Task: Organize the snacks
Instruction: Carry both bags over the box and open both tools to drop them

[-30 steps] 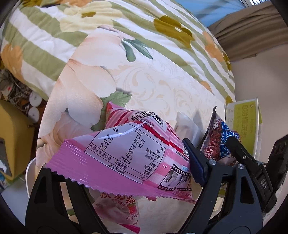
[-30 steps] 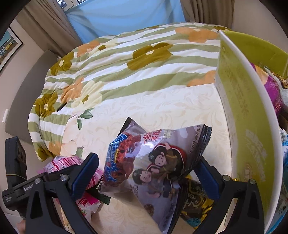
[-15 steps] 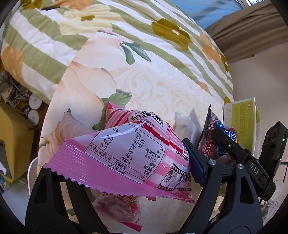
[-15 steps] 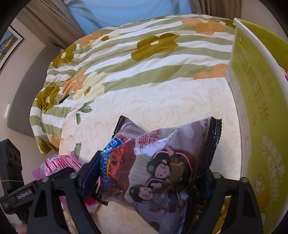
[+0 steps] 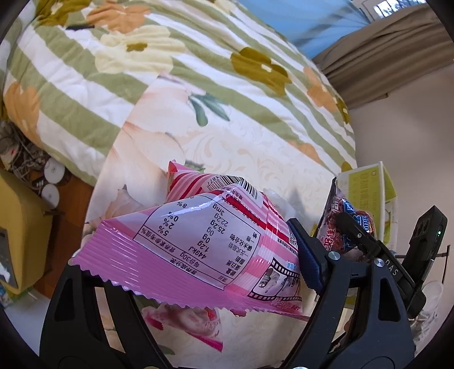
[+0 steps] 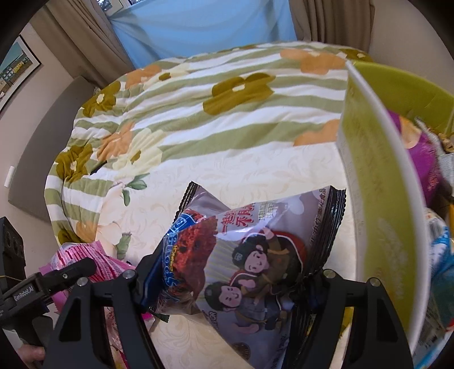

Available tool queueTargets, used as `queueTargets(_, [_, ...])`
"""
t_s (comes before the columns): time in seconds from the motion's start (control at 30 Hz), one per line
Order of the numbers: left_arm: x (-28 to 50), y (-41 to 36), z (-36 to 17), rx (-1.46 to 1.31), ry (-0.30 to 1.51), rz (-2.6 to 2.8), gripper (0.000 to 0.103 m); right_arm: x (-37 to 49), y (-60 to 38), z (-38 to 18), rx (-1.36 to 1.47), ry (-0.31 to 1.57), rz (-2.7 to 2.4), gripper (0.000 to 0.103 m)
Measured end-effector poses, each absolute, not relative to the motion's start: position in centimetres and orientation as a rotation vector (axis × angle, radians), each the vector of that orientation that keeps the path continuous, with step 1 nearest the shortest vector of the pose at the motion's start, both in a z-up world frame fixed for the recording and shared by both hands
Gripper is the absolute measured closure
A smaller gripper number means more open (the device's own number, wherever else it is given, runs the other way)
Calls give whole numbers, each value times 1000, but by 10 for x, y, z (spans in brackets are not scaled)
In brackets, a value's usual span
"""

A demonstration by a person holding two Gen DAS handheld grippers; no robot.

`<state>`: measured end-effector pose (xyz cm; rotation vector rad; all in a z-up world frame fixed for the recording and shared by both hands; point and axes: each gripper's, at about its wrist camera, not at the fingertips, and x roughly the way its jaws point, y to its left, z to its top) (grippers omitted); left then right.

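Note:
My left gripper (image 5: 195, 264) is shut on a pink striped snack bag (image 5: 210, 241) and holds it above the bed, nutrition label up. My right gripper (image 6: 227, 286) is shut on a grey snack bag with cartoon children (image 6: 249, 255), lifted beside the green-and-white box (image 6: 380, 204). In the left wrist view the grey bag (image 5: 340, 227) and the right gripper (image 5: 374, 252) show at the right, with the box (image 5: 366, 187) behind. In the right wrist view the pink bag (image 6: 85, 255) and the left gripper (image 6: 59, 275) show at lower left.
Another pink strawberry snack bag (image 5: 187, 320) lies on the floral bedspread (image 5: 198, 85) under the held one. The box holds several snacks, one purple (image 6: 422, 159). A yellow cabinet (image 5: 17, 227) and cables stand left of the bed. Curtains (image 6: 198, 25) hang behind.
My right gripper has lifted the grey bag higher and nearer the box side. My left gripper has kept the pink bag almost still, with the view tilting slightly.

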<state>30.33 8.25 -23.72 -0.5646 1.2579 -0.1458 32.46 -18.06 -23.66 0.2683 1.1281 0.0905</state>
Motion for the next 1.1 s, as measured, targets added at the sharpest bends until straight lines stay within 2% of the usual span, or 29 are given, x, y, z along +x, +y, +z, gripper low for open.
queueTargets(0.33, [289,78,-178,-489,1160,-243,21,283,-181,-189,294,1031,58,31])
queueTargets(0.63, [296,41,-139,-392,1112,-401,21,244,-196,-140,381,972,32,31])
queueTargets(0.87, [305,-25,-110,-332,1063,-456,21,229,-247,-102,374,890,-11,31])
queueTargets(1.1, [316,-133,-98,-335,1037,-486,21,236,-334,-84,356,847,-17,31])
